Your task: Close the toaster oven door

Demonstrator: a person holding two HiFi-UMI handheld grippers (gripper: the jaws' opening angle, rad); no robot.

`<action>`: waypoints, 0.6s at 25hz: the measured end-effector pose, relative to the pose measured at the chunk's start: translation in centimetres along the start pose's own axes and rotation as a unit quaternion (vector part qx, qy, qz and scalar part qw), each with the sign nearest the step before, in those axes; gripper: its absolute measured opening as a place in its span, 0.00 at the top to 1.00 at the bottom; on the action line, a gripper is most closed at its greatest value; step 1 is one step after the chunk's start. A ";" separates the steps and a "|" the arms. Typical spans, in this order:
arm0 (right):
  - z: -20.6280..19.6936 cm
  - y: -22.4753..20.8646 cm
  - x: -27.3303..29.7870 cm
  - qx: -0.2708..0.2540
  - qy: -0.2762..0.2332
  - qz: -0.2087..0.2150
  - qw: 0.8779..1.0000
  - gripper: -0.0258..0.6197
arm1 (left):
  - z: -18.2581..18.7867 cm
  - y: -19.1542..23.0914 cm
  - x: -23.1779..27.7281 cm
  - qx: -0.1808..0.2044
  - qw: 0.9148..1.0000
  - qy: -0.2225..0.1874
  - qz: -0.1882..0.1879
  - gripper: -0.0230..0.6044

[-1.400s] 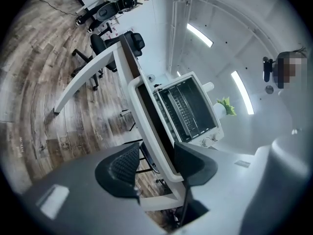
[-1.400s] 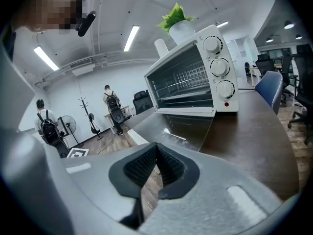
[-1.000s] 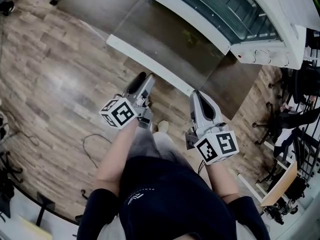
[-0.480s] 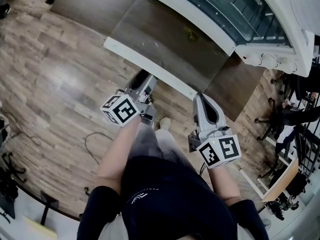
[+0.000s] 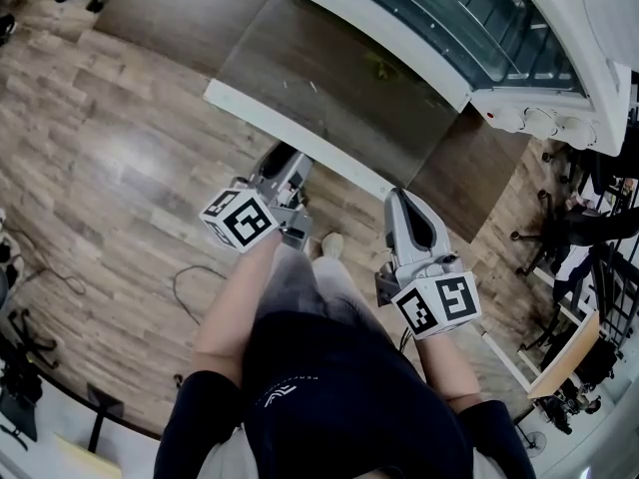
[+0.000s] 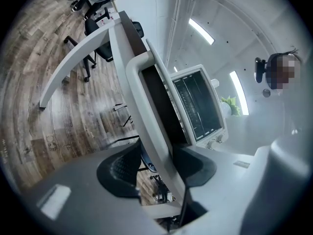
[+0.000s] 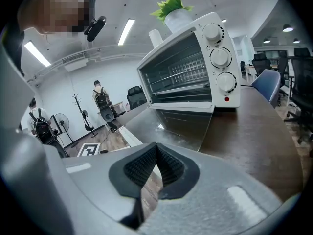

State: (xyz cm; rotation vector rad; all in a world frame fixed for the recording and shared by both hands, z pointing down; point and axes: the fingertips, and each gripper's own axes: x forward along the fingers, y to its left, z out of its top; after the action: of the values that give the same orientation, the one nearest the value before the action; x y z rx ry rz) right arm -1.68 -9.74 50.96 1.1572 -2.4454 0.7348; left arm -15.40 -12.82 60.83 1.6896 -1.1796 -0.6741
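white oven door rim sits between the left hand-held gripper's parted, just-narrowing jaws; right hand-held gripper stays closed.

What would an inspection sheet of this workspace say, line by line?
Surface: dark brown wooden table, carrying the oven.
Job's things: white three-knob toaster oven; its glass door lies fully open, white handle bar toward the person.
Clutter: green plant in a white pot on top of the oven.
Grippers: left gripper open, jaws just closed a little, handle bar between them, not clamped; right gripper shut, empty.
Cables: thin dark cable on the floor.
Surroundings: wood-plank floor, office chairs, a distant standing person.
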 end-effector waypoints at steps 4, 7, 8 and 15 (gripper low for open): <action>0.0 0.2 0.0 0.002 -0.001 -0.005 1.000 0.96 | 0.1 -0.5 0.1 0.010 1.000 0.007 -0.013 0.69; 0.0 0.4 -0.2 0.005 -0.004 -0.009 1.000 0.96 | 0.1 -0.9 0.1 0.020 0.999 0.014 -0.022 0.75; 0.0 0.4 -0.2 0.006 -0.005 -0.011 1.000 0.96 | 0.1 -0.9 0.1 0.022 0.999 0.016 -0.023 0.75; 0.1 0.5 -0.7 0.011 -0.017 -0.017 1.000 0.96 | 0.3 -1.2 0.1 0.026 0.999 0.028 -0.033 0.75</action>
State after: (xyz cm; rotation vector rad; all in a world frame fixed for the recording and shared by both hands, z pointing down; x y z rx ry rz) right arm -1.68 -9.13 50.38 1.2258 -2.4459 0.7385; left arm -15.08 -12.92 59.64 1.7856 -1.1158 -0.6371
